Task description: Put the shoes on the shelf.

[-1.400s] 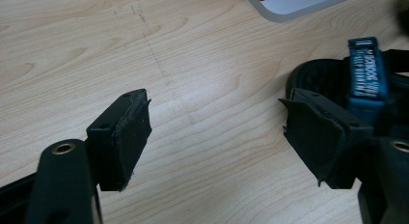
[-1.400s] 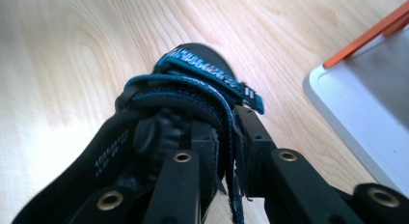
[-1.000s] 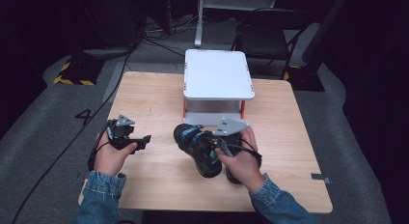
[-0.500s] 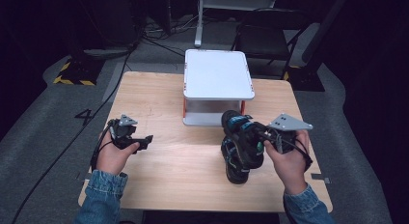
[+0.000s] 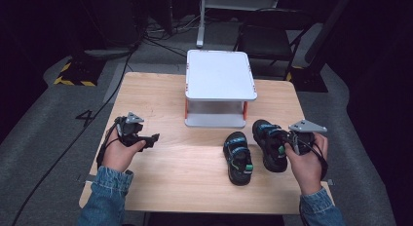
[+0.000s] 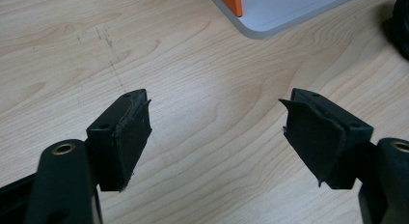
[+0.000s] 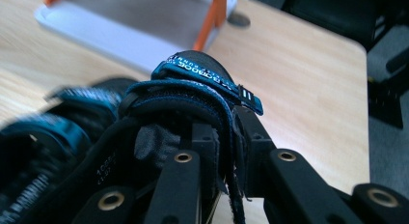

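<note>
While the left hand-held gripper [image 5: 155, 138] rests low at the left of the high view, its jaws stand released with bare worktop [image 6: 193, 64] between them, as the left gripper view shows. The left hand [image 5: 119, 150] wraps around its body, the denim-sleeved forearm entering from the lower left, and the jaws point toward the middle of the frame.

At the right of the high view, the right hand-held gripper [image 5: 285, 142] is clenched on the strap of a black sandal with blue straps [image 5: 269, 144], which sits at the right of the worktop, just below and right of the white stand [image 5: 220, 75]. The right gripper view shows the jaws pinched on that strap [image 7: 226, 118]. The right hand [image 5: 308, 160] reaches up from the lower right, wrist bent inward, with the grey plate on top.

A second sandal [image 5: 237, 157] lies flat on the worktop just left of the held one, near the centre, below the stand.
</note>
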{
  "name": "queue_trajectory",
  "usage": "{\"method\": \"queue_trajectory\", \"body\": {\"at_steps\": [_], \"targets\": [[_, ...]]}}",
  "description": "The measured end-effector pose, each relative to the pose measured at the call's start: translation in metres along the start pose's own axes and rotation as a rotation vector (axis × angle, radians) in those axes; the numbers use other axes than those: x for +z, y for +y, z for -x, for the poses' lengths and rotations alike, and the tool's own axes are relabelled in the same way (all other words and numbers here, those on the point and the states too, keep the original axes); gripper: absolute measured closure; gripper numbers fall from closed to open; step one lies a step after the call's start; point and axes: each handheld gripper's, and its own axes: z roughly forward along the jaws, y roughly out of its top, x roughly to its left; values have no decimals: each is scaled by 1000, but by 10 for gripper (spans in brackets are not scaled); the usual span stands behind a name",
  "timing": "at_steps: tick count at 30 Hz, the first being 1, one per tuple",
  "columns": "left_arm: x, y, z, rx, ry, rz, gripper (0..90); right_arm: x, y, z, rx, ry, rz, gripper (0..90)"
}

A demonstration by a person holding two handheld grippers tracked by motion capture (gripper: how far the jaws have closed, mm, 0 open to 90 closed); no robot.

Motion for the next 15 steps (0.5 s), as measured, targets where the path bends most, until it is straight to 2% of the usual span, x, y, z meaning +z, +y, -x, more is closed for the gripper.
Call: {"method": "queue_trajectory", "body": {"at_steps": [4,7,13,15], "targets": [[1,0,1,2,0,-5,246,15,-15,0,-2,-10,-59,801],[1,0,2,-3,1,-4,246,27,-22,-3,-5,8,-89,800],[1,-1,1,-1,1,-7,246,39,-26,-12,12,56,-96,791],[1,-1,1,2,-1,-8,246,42,-27,-15,32,81,-94,783]]}}
